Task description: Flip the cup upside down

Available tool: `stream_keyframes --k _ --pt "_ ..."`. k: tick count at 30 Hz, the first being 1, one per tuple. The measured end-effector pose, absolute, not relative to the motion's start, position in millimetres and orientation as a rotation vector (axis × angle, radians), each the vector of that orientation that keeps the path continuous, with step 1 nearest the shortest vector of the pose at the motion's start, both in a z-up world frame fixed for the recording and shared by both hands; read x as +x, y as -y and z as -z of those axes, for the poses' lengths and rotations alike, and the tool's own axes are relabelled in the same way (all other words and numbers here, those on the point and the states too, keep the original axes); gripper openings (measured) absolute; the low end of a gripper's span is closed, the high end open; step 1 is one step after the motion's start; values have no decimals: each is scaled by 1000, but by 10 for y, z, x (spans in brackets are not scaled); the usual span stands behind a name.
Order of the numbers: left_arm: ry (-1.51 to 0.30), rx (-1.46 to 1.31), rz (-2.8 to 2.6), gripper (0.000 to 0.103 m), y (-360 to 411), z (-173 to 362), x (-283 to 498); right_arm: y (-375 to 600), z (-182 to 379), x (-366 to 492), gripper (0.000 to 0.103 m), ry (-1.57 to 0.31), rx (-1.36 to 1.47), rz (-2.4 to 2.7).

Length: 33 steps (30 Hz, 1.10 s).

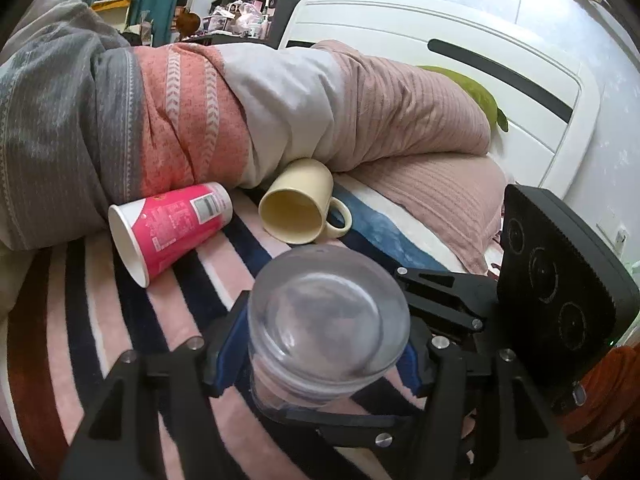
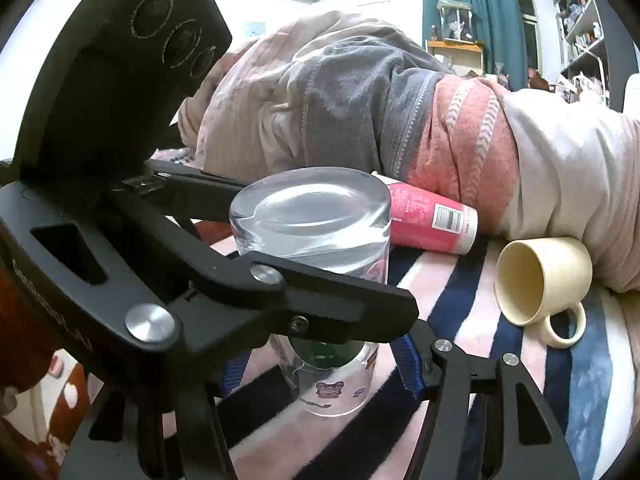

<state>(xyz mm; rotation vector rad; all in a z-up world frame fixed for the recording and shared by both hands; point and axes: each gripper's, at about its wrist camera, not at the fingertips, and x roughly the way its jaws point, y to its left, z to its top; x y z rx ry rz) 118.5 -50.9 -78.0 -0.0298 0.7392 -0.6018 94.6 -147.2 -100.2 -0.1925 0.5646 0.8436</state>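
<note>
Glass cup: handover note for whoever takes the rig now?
Left gripper: shut on the glass cup, gripping its sides.
Right gripper: open, fingers either side of the cup's lower part, apparently not touching.
Glass cup: base up, mouth down on the striped blanket. Flip looks done.
Left to do: release and pull both grippers back. The paper cup and mug lie on their sides behind.

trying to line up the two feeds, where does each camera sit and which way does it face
Left wrist: on the left tool, looking along the striped blanket toward the white headboard; its blue pads flank the clear cup.
Right wrist: on the right tool, looking across the left tool toward the teal curtain.
Shared: clear cup, pink paper cup, cream mug.
</note>
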Motion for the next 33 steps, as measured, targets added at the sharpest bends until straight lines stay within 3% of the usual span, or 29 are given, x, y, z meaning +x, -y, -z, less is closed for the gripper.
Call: stream_keyframes --k 8,11,21,23,26,28,33 --pt "-711 -60 606 62 460 706 1119 1505 1010 991 58 -573 -160 -844" --pt "-679 -81 587 78 404 630 1065 1540 1011 1008 58 -581 -138 -839" --pt "-654 -83 561 78 323 552 1002 1530 983 1009 58 -600 -127 -825" --pt "-649 -77 551 84 311 536 985 1528 981 1011 58 -604 -126 -821" --pt "-631 -58 510 98 301 509 944 1531 966 998 70 -604 -132 -807" --pt "-611 -49 483 102 276 475 906 1544 946 986 72 -593 -124 -805" --pt "-586 -45 374 102 191 333 749 1597 808 927 82 -566 -115 -786"
